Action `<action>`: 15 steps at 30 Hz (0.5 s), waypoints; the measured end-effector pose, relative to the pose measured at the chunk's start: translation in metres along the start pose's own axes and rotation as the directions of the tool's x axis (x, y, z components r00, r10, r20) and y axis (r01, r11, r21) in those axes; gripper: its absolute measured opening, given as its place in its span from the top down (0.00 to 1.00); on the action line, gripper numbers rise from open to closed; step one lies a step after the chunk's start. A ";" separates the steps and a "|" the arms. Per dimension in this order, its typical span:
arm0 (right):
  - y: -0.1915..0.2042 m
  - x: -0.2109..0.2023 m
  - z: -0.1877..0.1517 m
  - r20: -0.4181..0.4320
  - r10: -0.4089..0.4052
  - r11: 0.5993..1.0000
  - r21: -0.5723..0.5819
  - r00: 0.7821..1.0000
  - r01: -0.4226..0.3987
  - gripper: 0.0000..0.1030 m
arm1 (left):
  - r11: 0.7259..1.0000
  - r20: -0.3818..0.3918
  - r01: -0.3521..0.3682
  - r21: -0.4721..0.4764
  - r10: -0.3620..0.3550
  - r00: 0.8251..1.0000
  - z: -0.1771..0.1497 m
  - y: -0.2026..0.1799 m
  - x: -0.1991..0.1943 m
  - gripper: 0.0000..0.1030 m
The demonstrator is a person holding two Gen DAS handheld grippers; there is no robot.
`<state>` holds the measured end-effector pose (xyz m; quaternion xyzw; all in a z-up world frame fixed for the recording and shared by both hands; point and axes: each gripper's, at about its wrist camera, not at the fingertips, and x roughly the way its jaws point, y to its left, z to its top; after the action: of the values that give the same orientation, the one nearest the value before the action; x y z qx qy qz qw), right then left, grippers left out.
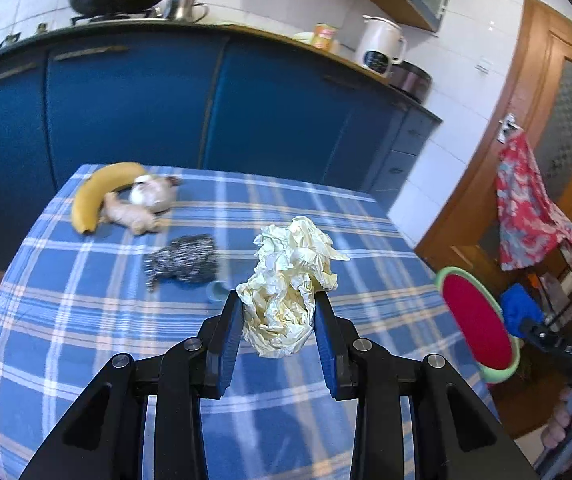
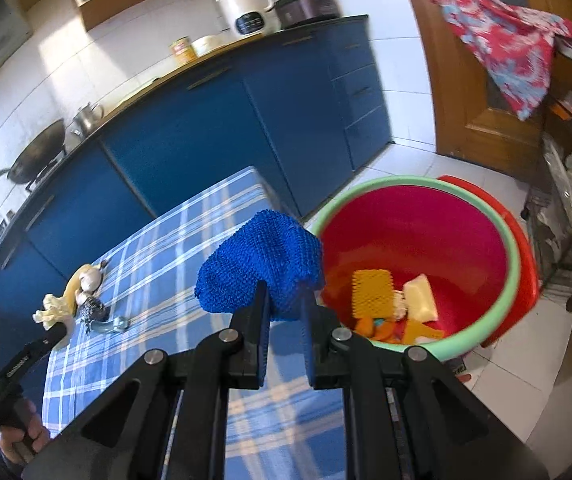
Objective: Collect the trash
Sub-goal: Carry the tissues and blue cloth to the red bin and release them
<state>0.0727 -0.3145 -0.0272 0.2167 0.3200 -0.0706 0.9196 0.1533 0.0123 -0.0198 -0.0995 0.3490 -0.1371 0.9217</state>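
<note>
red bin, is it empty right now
No, the red bin already holds several pieces, among them a yellow bumpy pad and a pale block lying at its bottom.

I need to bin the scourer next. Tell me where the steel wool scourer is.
In the left wrist view, the steel wool scourer lies on the checked tablecloth, left of the held crumpled paper and nearer the camera than the banana.
</note>
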 end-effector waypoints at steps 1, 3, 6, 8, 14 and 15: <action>-0.007 -0.002 0.000 0.002 -0.004 1.000 0.007 1.000 0.004 0.84 | 1.000 -0.002 0.007 0.009 -0.007 1.000 0.000 -0.005 0.000 0.66; -0.016 -0.004 0.001 0.006 -0.014 1.000 0.019 1.000 0.014 0.84 | 0.999 -0.007 0.024 0.032 -0.023 1.000 0.000 -0.018 0.000 0.66; -0.033 -0.006 0.000 0.011 -0.029 0.999 0.044 1.000 0.028 0.84 | 0.997 -0.030 0.059 0.059 -0.057 0.998 -0.001 -0.039 0.004 0.66; -0.045 -0.005 0.000 0.009 -0.043 0.997 0.062 0.999 0.042 0.84 | 0.994 -0.049 0.085 0.070 -0.081 0.995 -0.002 -0.052 0.009 0.66; -0.079 -0.001 0.000 -0.007 -0.086 0.992 0.097 0.996 0.086 0.84 | 0.981 -0.099 0.138 0.137 -0.125 0.987 -0.007 -0.098 0.032 0.66; -0.086 0.000 0.000 -0.008 -0.093 0.990 0.106 0.996 0.093 0.83 | 0.978 -0.105 0.148 0.144 -0.133 0.985 -0.008 -0.105 0.035 0.66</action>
<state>0.0493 -0.3910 -0.0575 0.2504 0.3271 -0.1298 0.9019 0.1541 -0.0985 -0.0178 -0.0469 0.3732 -0.2326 0.8969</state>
